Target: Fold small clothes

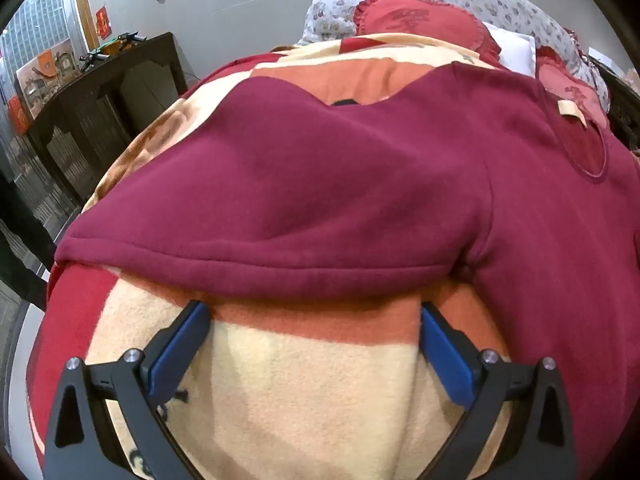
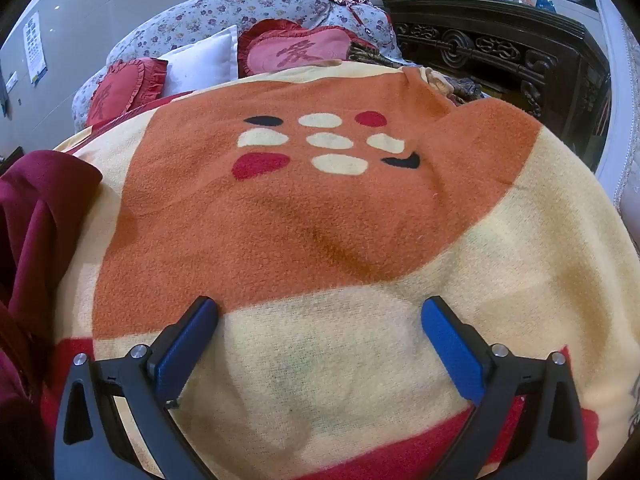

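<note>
A maroon sweatshirt (image 1: 340,184) lies on a cream, orange and red blanket (image 1: 320,380) on a bed. One sleeve is folded across its body, and a cream neck label (image 1: 570,112) shows at the far right. My left gripper (image 1: 314,308) is open and empty, its blue-padded fingertips right at the near hem of the sweatshirt. In the right wrist view the sweatshirt (image 2: 36,216) is only an edge at the far left. My right gripper (image 2: 320,304) is open and empty over the bare blanket (image 2: 320,208), to the right of the garment.
Red heart cushions (image 2: 296,52), a white pillow (image 2: 204,60) and a floral bolster (image 2: 248,4) lie at the head of the bed. A dark carved wooden cabinet (image 2: 500,52) stands to the right, and another dark cabinet (image 1: 100,96) to the left.
</note>
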`<state>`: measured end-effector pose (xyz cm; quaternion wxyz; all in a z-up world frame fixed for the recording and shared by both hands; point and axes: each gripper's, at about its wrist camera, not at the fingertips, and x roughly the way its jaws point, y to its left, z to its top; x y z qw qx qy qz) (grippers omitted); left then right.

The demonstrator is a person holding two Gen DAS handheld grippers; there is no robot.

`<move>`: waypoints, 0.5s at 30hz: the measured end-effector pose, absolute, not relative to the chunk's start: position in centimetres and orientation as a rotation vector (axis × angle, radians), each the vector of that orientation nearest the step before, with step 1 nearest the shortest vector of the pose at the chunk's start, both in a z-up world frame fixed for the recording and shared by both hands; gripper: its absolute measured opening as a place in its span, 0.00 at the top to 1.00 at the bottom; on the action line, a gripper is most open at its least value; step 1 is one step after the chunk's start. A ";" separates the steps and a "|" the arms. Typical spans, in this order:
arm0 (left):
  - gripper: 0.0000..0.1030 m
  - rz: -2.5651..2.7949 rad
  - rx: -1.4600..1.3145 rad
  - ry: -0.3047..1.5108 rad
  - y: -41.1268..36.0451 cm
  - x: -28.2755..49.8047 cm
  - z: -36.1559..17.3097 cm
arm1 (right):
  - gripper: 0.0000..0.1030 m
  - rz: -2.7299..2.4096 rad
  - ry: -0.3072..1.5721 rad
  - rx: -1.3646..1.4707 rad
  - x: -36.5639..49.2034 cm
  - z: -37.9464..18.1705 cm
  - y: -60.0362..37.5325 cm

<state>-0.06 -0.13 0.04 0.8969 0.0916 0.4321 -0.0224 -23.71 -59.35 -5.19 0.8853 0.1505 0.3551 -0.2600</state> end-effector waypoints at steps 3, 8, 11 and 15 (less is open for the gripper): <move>0.00 -0.051 0.182 0.895 -0.2 -0.1 0.1 | 0.00 -0.541 0.738 0.313 -23.7 -5.2 -59.4; 0.00 -0.058 0.168 0.899 -0.1 -0.1 0.0 | 0.00 -0.541 0.738 0.313 -23.8 -5.1 -59.4; 0.00 -0.059 0.165 0.900 -0.1 0.0 0.0 | 0.00 -0.541 0.739 0.313 -23.8 -5.1 -59.4; 0.00 -0.059 0.165 0.900 -0.1 0.0 0.0 | 0.00 -0.541 0.739 0.313 -23.9 -5.1 -59.5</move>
